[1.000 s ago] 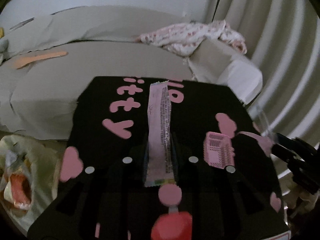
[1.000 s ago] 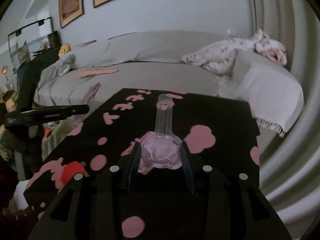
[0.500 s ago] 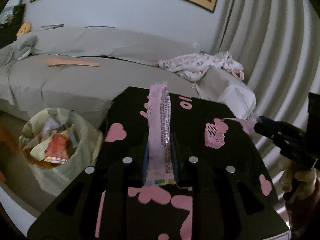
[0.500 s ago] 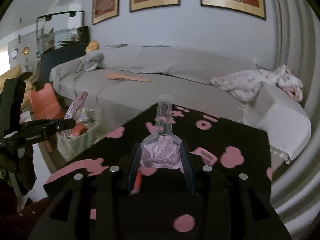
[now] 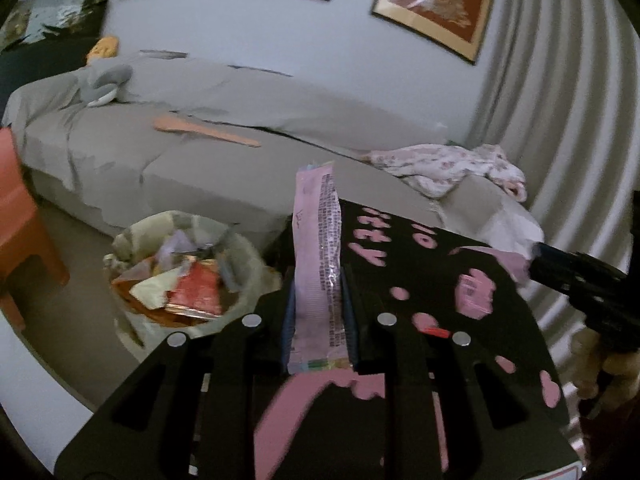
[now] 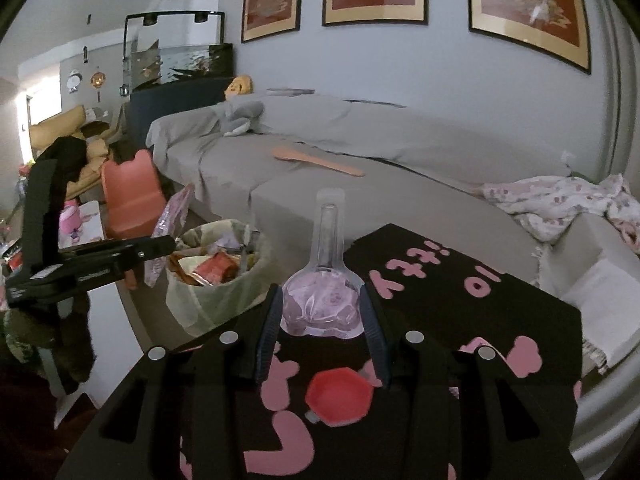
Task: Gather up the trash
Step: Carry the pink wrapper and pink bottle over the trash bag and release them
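My left gripper [image 5: 318,312] pinches a pink wrapper [image 5: 318,256] and my right gripper [image 6: 322,316] squeezes a clear plastic piece [image 6: 326,280], both above the table's [image 6: 460,280] left edge, so letting go short of the bin [image 6: 216,276] drops them on the floor.

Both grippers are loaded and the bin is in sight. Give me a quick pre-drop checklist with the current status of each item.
1. Left gripper clamped on the pink wrapper: ok.
2. Right gripper clamped on the clear plastic packaging: ok.
3. Trash bin visible, mouth open: ok.
4. Room in the bin: cannot tell; trash reaches near the rim.
5. Left gripper above the bin mouth: not ok; the bin sits to its left.
6. Right gripper above the bin mouth: not ok; it is over the black box.
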`<state>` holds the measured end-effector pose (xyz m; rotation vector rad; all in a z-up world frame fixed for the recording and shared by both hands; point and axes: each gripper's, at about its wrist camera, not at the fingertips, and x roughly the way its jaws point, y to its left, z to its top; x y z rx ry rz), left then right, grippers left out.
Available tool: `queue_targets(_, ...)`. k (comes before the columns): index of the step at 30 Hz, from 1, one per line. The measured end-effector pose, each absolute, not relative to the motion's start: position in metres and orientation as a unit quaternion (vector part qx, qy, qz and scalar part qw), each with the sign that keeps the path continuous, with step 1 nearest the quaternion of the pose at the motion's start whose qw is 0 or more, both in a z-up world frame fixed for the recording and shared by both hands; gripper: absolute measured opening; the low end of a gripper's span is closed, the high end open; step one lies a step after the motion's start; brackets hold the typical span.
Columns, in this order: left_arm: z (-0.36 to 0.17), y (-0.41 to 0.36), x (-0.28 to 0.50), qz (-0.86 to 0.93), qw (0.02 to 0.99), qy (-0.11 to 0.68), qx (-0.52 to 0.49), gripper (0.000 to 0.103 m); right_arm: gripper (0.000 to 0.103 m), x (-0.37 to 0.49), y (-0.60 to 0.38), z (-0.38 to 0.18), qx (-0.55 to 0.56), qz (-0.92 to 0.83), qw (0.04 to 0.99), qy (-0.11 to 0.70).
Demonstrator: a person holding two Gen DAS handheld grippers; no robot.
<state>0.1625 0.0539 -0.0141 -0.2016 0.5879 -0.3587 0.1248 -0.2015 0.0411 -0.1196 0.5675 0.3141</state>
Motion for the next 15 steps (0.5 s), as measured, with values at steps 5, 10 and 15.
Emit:
queue_targets(5,-0.043,0.101,0.211,-0.099,0.939,0.307,-0.123,0.019,0.038,0.136,-0.190,0.033,-0.062,0.161,0.940,0.295)
queue_targets(10,-0.079,0.135,0.264,-0.065,0.922,0.351,-0.151,0.019,0.038,0.148,-0.189,0.025,-0.051,0.164,0.935,0.310)
queue_targets(15,-0.106,0.142,0.304,-0.059,0.909,0.388,-0.137,0.019,0.038,0.162,-0.183,0.018,-0.056,0.166,0.931,0.321)
